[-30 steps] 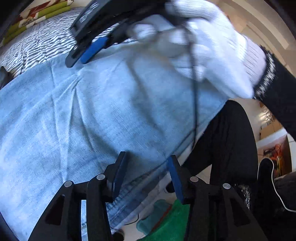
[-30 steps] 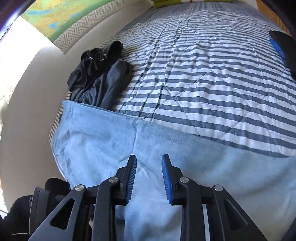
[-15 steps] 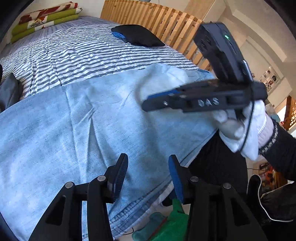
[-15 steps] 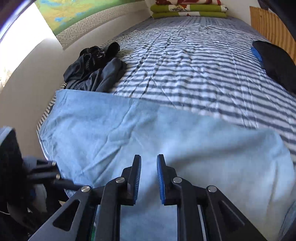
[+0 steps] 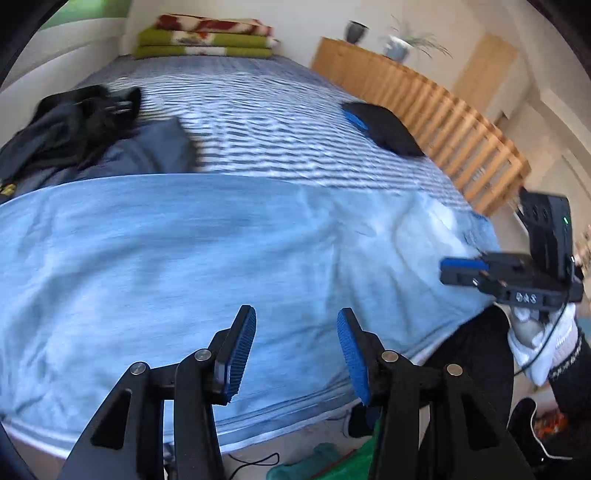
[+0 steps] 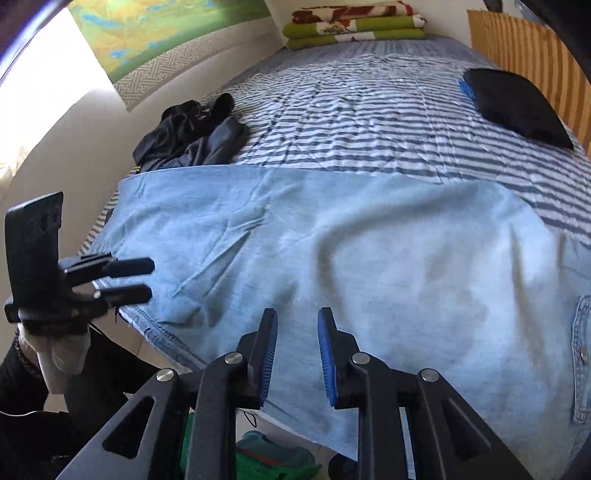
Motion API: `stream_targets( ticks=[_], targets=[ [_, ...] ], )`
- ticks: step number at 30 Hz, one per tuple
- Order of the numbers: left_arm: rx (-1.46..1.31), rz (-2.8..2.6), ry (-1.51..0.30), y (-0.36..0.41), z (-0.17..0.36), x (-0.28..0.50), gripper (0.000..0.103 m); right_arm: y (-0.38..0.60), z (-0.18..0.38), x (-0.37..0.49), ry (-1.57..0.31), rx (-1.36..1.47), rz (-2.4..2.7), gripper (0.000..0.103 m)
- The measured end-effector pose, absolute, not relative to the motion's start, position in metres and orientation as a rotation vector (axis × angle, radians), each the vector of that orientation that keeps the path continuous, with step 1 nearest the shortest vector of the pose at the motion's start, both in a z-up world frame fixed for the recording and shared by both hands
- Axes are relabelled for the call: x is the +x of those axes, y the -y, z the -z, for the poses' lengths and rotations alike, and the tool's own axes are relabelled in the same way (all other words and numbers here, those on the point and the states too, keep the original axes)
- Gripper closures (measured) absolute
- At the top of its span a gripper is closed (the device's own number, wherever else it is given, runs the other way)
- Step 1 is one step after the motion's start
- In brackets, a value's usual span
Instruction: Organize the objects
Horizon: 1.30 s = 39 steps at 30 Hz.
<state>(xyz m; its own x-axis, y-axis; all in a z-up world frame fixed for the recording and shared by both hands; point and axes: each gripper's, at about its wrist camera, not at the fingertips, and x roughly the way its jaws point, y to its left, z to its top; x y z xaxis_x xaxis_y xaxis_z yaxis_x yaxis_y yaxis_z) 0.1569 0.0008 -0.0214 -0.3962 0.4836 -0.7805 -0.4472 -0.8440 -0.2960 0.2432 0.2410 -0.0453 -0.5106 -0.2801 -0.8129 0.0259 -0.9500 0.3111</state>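
**Blue Cloth Lay Flat on the Striped Bed**

A big light blue cloth (image 6: pixel 332 251) lay spread across the near end of the bed (image 6: pixel 369 110). It looked like denim, with a seam and a button at its right edge. Its near edge hung over the side of the bed. The bed cover had blue and white stripes.

The left gripper (image 5: pixel 295 354) hung above the near part of the cloth. Its blue pads stood about half apart, and it held nothing.

The right gripper (image 6: pixel 297 354) hung above the cloth too, more to the right side. Its jaws had just opened a little. The gap was small, and nothing was between them. A hand in a white glove (image 5: pixel 535 332) held it.

A heap of dark clothes (image 6: pixel 192 133) lay on the bed by the wall, just past the cloth's far left corner. A black cushion (image 6: pixel 513 103) lay on the right side, near a wooden slat rail (image 5: pixel 443 122). Folded green blankets (image 6: pixel 351 26) sat at the far end of the bed. Something green (image 6: pixel 266 458) lay on the floor below.
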Motion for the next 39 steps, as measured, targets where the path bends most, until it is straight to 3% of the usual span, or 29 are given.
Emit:
stream_targets(
  ticks=[10, 15, 22, 29, 31, 33, 39],
  targets=[
    [-1.417, -2.697, 0.671, 0.310, 0.024, 0.133, 0.050, -0.090, 0.003, 0.191, 0.064, 1.295, 2.362, 0.078],
    [-1.448, -2.659, 0.941, 0.402, 0.060, 0.133, 0.050, 0.006, -0.002, 0.152, -0.078, 1.235, 2.252, 0.077],
    [-1.408, -2.506, 1.047, 0.410, 0.094, 0.132, 0.048, 0.156, 0.024, 0.112, -0.281, 1.205, 2.041, 0.076],
    [-1.492, -2.449, 0.975, 0.402, 0.102, 0.131, 0.048, 0.239, 0.077, 0.083, -0.439, 1.269, 1.958, 0.075],
    [-1.516, -2.456, 0.956, 0.401, 0.101, 0.132, 0.051, 0.242, 0.094, 0.079, -0.439, 1.328, 1.916, 0.076],
    [-1.530, -2.462, 0.939, 0.397, 0.100, 0.134, 0.069, 0.241, 0.098, 0.083, -0.460, 1.305, 1.927, 0.084],
    [-1.499, -2.498, 0.942, 0.390, 0.089, 0.137, 0.084, 0.236, 0.090, 0.083, -0.467, 1.291, 1.900, 0.086]
  ],
)
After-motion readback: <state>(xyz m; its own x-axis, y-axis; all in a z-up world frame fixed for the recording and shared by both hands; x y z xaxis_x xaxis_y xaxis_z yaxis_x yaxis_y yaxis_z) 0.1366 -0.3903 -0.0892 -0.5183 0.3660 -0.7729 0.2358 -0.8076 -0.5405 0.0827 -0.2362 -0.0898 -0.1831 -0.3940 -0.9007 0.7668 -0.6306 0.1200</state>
